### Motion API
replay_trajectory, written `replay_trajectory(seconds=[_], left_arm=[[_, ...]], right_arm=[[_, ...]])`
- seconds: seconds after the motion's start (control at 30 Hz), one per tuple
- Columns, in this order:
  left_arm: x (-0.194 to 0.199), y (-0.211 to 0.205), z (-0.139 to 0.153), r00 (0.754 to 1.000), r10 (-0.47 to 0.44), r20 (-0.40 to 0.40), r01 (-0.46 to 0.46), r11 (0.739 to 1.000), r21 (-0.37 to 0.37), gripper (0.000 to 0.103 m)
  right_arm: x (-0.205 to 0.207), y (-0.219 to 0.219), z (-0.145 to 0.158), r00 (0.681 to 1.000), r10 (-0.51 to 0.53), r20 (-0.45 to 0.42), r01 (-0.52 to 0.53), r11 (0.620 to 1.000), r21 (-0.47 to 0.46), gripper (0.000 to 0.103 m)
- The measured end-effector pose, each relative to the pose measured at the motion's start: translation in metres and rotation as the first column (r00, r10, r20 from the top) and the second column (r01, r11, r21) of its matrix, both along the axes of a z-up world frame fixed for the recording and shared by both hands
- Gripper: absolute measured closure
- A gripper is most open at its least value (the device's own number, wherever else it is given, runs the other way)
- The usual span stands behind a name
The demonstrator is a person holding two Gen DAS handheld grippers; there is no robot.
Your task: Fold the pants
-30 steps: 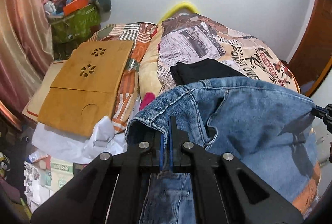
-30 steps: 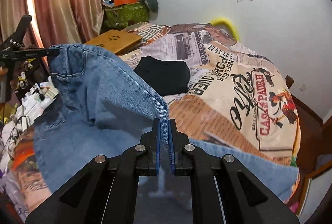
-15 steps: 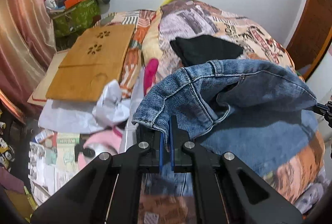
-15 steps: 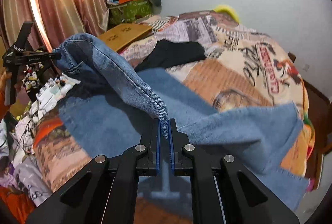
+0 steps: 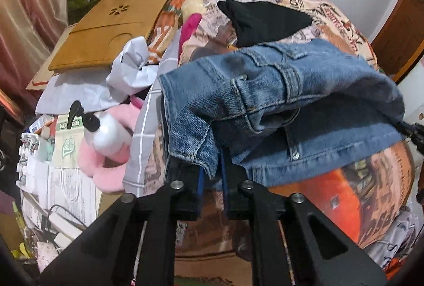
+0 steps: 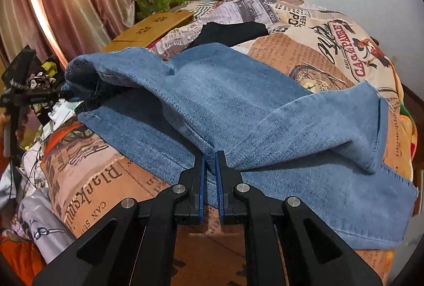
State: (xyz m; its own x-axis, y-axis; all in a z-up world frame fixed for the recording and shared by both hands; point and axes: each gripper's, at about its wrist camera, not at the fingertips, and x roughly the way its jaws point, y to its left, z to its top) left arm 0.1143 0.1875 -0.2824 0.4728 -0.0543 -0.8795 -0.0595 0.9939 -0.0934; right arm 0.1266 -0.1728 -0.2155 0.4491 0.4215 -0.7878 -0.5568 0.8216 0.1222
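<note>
The left gripper (image 5: 211,174) pinches the jeans (image 5: 278,89) at the waistband; the right gripper (image 6: 209,161) pinches a leg edge. One leg is being laid over the other on the bed (image 6: 331,52); crosswise folds likely remain.

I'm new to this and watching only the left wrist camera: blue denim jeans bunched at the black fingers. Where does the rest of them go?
Observer: The blue denim jeans stretch across the newspaper-print bedspread, legs pointing toward its right side.
Operator: Is anything holding that part?
Observer: Yes, the right gripper is shut on a fold partway along the upper leg.
Operator: Are the leg ends lined up?
Observer: No. The upper leg's hem stops short of the lower leg's frayed hem.
</note>
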Motion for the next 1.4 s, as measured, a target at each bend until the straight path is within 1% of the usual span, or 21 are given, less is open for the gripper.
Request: replay_trajectory(seconds=[0.03, 0.13, 0.23, 0.3, 0.37, 0.43, 0.47, 0.53, 0.57, 0.63, 0.67, 0.7, 0.73, 0.77, 0.8, 0.83, 0.87, 0.93, 1.0, 1.2, 1.4], left_arm=[[-0.002, 0.0, -0.002, 1.0, 0.005, -0.01, -0.005, 1.0, 0.006, 0.087], [-0.007, 0.003, -0.006, 0.999, 0.019, -0.033, -0.018, 0.999, 0.03, 0.087], [-0.011, 0.01, -0.004, 0.999, 0.028, -0.043, -0.027, 0.999, 0.021, 0.087], [-0.013, 0.014, 0.004, 0.999, 0.036, -0.028, -0.035, 0.999, 0.022, 0.087], [-0.013, 0.016, 0.016, 0.999, 0.044, -0.001, -0.044, 0.999, 0.022, 0.083], [-0.01, 0.016, 0.031, 0.998, 0.046, 0.034, -0.047, 0.999, 0.019, 0.073], [-0.007, 0.014, 0.04, 0.997, 0.044, 0.058, -0.045, 0.999, 0.021, 0.07], [0.001, 0.007, 0.057, 0.994, 0.03, 0.101, -0.034, 0.999, 0.042, 0.061], [0.005, 0.003, 0.063, 0.993, 0.021, 0.115, -0.027, 0.998, 0.052, 0.059], [0.016, -0.009, 0.077, 0.989, -0.004, 0.147, -0.006, 0.998, 0.067, 0.051], [0.022, -0.015, 0.082, 0.987, -0.015, 0.161, 0.004, 0.998, 0.07, 0.05], [0.026, -0.02, 0.086, 0.985, -0.023, 0.17, 0.011, 0.997, 0.07, 0.047], [0.035, -0.029, 0.092, 0.983, -0.038, 0.182, 0.026, 0.997, 0.07, 0.043], [0.04, -0.035, 0.095, 0.981, -0.048, 0.188, 0.035, 0.997, 0.071, 0.04], [0.047, -0.041, 0.098, 0.979, -0.057, 0.193, 0.044, 0.996, 0.073, 0.035], [0.057, -0.05, 0.102, 0.977, -0.067, 0.202, 0.052, 0.996, 0.076, 0.03], [0.066, -0.057, 0.105, 0.976, -0.072, 0.206, 0.057, 0.995, 0.077, 0.028], [0.08, -0.067, 0.109, 0.975, -0.079, 0.21, 0.064, 0.995, 0.074, 0.02], [0.099, -0.079, 0.111, 0.974, -0.083, 0.213, 0.07, 0.995, 0.07, 0.018], [0.153, -0.109, 0.106, 0.974, -0.115, 0.193, 0.1, 0.991, 0.088, 0.017], [0.199, -0.124, 0.088, 0.979, -0.114, 0.169, 0.102, 0.992, 0.079, 0.016]], right_arm=[[0.001, -0.001, 0.0, 1.0, -0.007, -0.01, 0.007, 1.0, 0.011, 0.094], [0.0, -0.002, 0.0, 1.0, -0.015, -0.026, 0.016, 0.999, 0.029, 0.093], [-0.004, 0.001, 0.002, 1.0, -0.011, -0.02, 0.011, 1.0, 0.004, 0.093], [-0.005, 0.001, 0.004, 1.0, -0.004, -0.026, 0.004, 1.0, -0.008, 0.092], [-0.005, -0.004, 0.006, 0.999, -0.009, -0.042, 0.009, 1.0, -0.018, 0.092], [-0.005, -0.012, 0.009, 0.999, -0.025, -0.041, 0.024, 1.0, -0.018, 0.092], [-0.005, -0.016, 0.011, 0.999, -0.034, -0.04, 0.034, 0.999, -0.012, 0.092], [-0.001, -0.03, 0.017, 0.997, -0.067, -0.036, 0.067, 0.998, 0.005, 0.09], [0.001, -0.035, 0.021, 0.996, -0.085, -0.032, 0.086, 0.996, 0.009, 0.087], [0.008, -0.05, 0.029, 0.991, -0.131, -0.015, 0.132, 0.991, 0.014, 0.079], [0.011, -0.056, 0.033, 0.988, -0.151, -0.005, 0.151, 0.988, 0.015, 0.075], [0.015, -0.063, 0.037, 0.985, -0.174, 0.006, 0.174, 0.985, 0.016, 0.07], [0.02, -0.072, 0.041, 0.979, -0.203, 0.015, 0.203, 0.979, 0.013, 0.067], [0.024, -0.079, 0.044, 0.974, -0.227, 0.021, 0.226, 0.974, 0.011, 0.061], [0.029, -0.087, 0.047, 0.968, -0.251, 0.027, 0.251, 0.968, 0.011, 0.057], [0.037, -0.096, 0.05, 0.96, -0.279, 0.033, 0.279, 0.96, 0.013, 0.056], [0.041, -0.101, 0.052, 0.956, -0.291, 0.036, 0.291, 0.957, 0.014, 0.055], [0.056, -0.115, 0.054, 0.944, -0.329, 0.034, 0.329, 0.944, 0.01, 0.053], [0.071, -0.126, 0.055, 0.934, -0.356, 0.024, 0.356, 0.935, 0.013, 0.051], [0.117, -0.148, 0.048, 0.909, -0.418, 0.0, 0.418, 0.908, 0.011, 0.051], [0.179, -0.165, 0.021, 0.891, -0.452, -0.043, 0.452, 0.892, -0.004, 0.051]])
